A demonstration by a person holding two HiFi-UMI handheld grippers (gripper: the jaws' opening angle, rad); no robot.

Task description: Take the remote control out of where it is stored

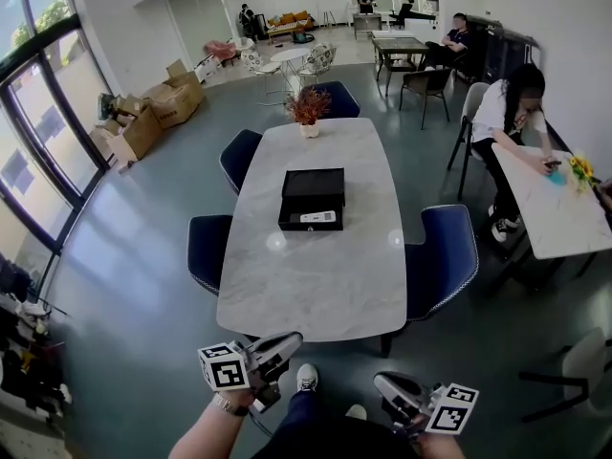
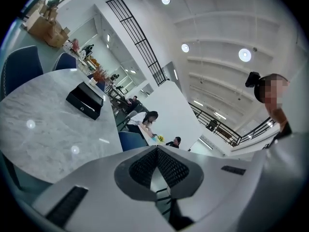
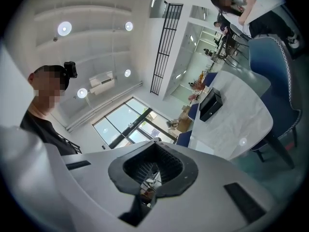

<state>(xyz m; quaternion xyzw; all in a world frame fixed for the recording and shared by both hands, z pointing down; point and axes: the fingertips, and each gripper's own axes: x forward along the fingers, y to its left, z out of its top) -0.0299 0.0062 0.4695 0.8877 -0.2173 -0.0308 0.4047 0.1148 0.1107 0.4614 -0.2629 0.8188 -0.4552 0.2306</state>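
Jaws pressed together on nothing marked both the left gripper and the right gripper, held short of the marble table. Farther ahead, mid-table, the remote control lay in the near part of an open black box, long axis left to right, probably slightly nearer the left gripper. Blue chairs flanked the table; a potted plant stood at the far end.

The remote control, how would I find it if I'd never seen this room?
Find the long white marble table in the middle of the room. A flat black box sits at its centre, and the small white bar-shaped remote control lies in the box's near half. It is the only white thing against that black.
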